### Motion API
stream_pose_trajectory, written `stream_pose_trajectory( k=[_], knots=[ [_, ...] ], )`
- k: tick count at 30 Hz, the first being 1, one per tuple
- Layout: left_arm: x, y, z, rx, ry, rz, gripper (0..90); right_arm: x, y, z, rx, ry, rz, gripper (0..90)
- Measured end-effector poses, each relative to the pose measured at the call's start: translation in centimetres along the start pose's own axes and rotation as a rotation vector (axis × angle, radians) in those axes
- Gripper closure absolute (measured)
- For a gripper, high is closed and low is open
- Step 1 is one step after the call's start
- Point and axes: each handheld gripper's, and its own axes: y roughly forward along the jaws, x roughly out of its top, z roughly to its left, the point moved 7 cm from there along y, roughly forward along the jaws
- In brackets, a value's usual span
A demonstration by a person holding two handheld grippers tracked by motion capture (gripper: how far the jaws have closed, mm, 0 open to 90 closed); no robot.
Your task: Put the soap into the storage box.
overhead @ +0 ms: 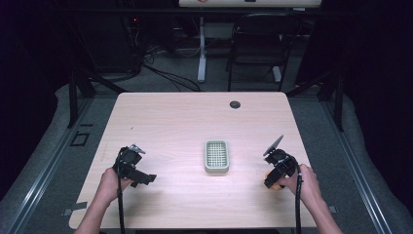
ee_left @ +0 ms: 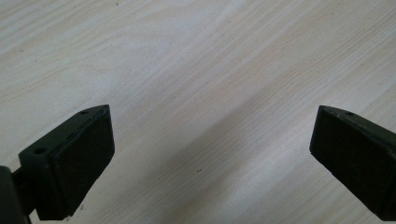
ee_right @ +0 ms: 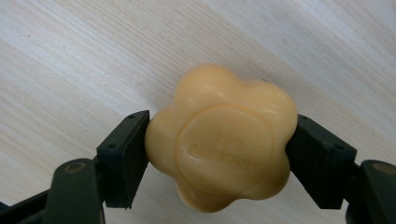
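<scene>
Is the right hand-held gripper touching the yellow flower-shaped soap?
Touching. The right gripper view shows the right hand-held gripper with both jaws pressed against opposite sides of the flower-shaped soap, no gap.

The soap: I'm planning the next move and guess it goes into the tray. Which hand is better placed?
Right. The right tool is already shut on the soap, beside the tray. The left tool is open over bare table.

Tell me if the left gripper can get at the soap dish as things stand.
Probably yes. The left gripper is open and holds nothing, and bare table lies between it and the soap dish. The right gripper, shut on the soap, sits on the dish's far side, out of the way.
</scene>
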Motion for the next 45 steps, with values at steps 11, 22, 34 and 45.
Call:
stream_pose_trajectory(
  k=[11,22,34,45],
  knots=[
    [0.0,0.0,0.0,-0.001,-0.003,0.000,0.0,0.5,-0.5,0.5,-0.004,-0.054,0.042,26.5],
    [-0.1,0.0,0.1,0.000,-0.006,-0.003,0.0,1.5,-0.5,1.2,-0.003,-0.073,0.044,26.5],
    [-0.1,0.0,0.1,0.000,-0.005,-0.003,0.0,2.8,-0.7,2.0,-0.001,-0.098,0.041,26.5],
    [-0.1,0.0,0.1,0.000,-0.005,-0.003,0.0,3.9,-0.6,2.8,0.006,-0.103,0.013,26.5]
  ],
)
